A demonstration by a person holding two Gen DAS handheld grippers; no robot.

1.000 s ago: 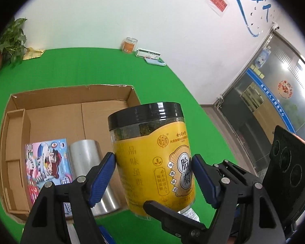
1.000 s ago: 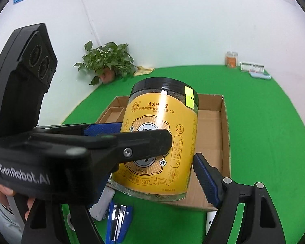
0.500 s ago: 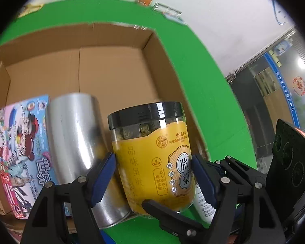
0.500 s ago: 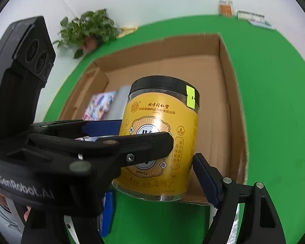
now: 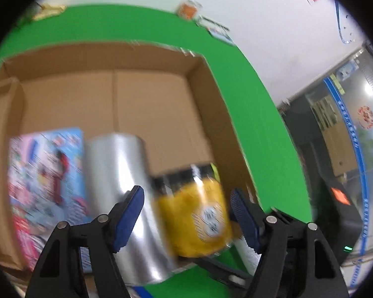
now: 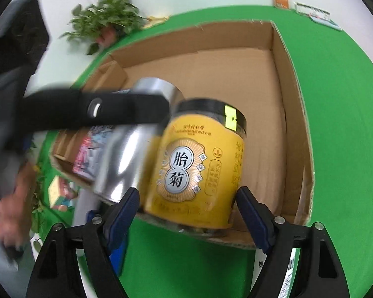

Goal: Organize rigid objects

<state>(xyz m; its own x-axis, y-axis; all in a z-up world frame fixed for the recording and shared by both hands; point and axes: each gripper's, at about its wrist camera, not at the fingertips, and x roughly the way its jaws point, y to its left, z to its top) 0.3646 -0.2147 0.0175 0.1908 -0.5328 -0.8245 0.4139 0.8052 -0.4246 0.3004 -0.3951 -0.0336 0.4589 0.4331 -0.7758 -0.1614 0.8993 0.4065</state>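
The yellow jar (image 6: pixel 196 171) stands upright, long axis vertical, in the near right corner of the cardboard box (image 6: pixel 293 114), just beside the silver can (image 6: pixel 134 144) at its 9 o'clock. In the right wrist view it sits at 12 o'clock between the right gripper (image 6: pixel 187 206), whose fingers are spread clear of its sides. The left gripper (image 5: pixel 186 213) is likewise released, with gaps showing on both sides. Either one looks equally near for any nudge.
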